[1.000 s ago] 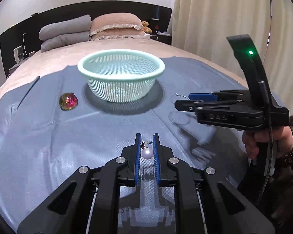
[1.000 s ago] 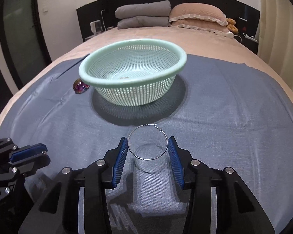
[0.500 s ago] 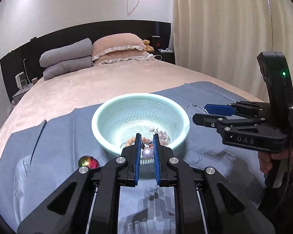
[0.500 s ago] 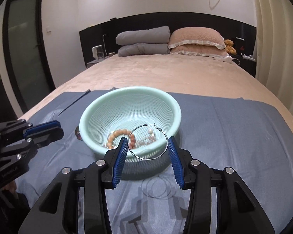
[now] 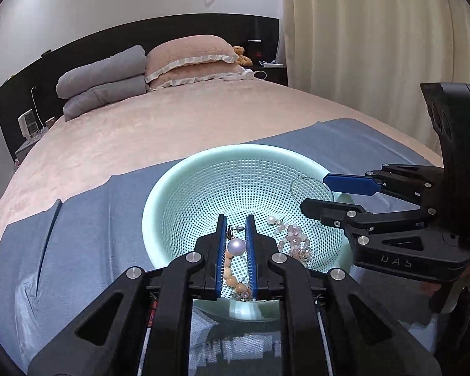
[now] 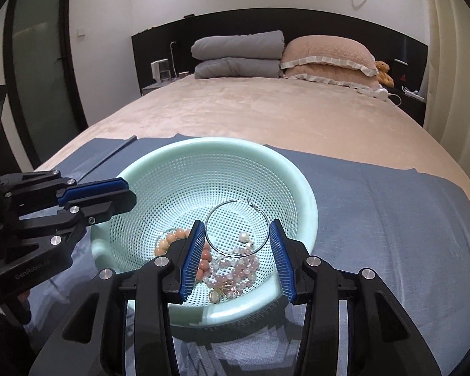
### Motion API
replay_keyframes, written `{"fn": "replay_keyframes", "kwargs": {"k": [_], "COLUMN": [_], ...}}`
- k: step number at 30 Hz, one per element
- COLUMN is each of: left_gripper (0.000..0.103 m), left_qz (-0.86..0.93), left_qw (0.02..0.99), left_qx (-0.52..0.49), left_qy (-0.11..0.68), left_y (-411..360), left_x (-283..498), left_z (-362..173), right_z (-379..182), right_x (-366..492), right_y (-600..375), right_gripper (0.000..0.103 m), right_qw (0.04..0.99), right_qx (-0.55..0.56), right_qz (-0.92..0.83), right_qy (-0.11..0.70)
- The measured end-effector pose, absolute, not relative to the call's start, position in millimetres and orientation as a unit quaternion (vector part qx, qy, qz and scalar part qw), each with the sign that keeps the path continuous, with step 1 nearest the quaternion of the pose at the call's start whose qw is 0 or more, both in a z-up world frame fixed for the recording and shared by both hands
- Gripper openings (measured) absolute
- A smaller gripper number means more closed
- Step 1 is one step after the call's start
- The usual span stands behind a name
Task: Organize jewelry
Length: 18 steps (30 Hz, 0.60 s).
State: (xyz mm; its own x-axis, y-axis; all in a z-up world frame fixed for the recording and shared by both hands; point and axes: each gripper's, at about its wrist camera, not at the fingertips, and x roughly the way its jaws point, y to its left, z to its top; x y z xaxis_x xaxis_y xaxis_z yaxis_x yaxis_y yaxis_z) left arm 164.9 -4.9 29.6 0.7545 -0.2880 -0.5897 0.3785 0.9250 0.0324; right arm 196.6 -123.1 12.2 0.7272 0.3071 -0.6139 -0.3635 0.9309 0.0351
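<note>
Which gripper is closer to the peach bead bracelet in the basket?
Left. The left gripper hangs right over the peach bead bracelet, holding a pearl earring. The right gripper, holding the hoop earring, sits further right, above the pink beads.

The left tool (image 5: 235, 244) sits low in the middle of its own picture, pointing down. Its two blue pads are squeezed tight on a pearl earring (image 5: 236, 246). The right tool (image 6: 236, 250) also points down, with its pads partly apart, pinching a thin hoop earring (image 6: 236, 232) by its sides. Each tool shows at the side of the other's picture.
</note>
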Motion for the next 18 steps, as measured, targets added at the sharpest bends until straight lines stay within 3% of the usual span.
{"fn": "replay_keyframes", "kwargs": {"k": [13, 16, 18], "left_gripper": [0.013, 0.023, 0.024], "left_qz": [-0.157, -0.149, -0.146], "left_qw": [0.936, 0.939, 0.940], "left_qx": [0.079, 0.073, 0.069], "left_qy": [0.304, 0.301, 0.301], "left_y": [-3.1, 2.6, 5.3], "left_x": [172.6, 172.8, 173.0], "left_z": [23.6, 24.8, 25.0], "right_z": [5.3, 5.3, 5.0], "right_x": [200.2, 199.5, 199.2], "right_y": [-126.8, -127.4, -127.2], "right_gripper": [0.042, 0.043, 0.045], "right_qw": [0.924, 0.925, 0.925], "right_qx": [-0.049, -0.051, -0.049], "right_qz": [0.173, 0.169, 0.171], "right_qy": [0.337, 0.336, 0.337]}}
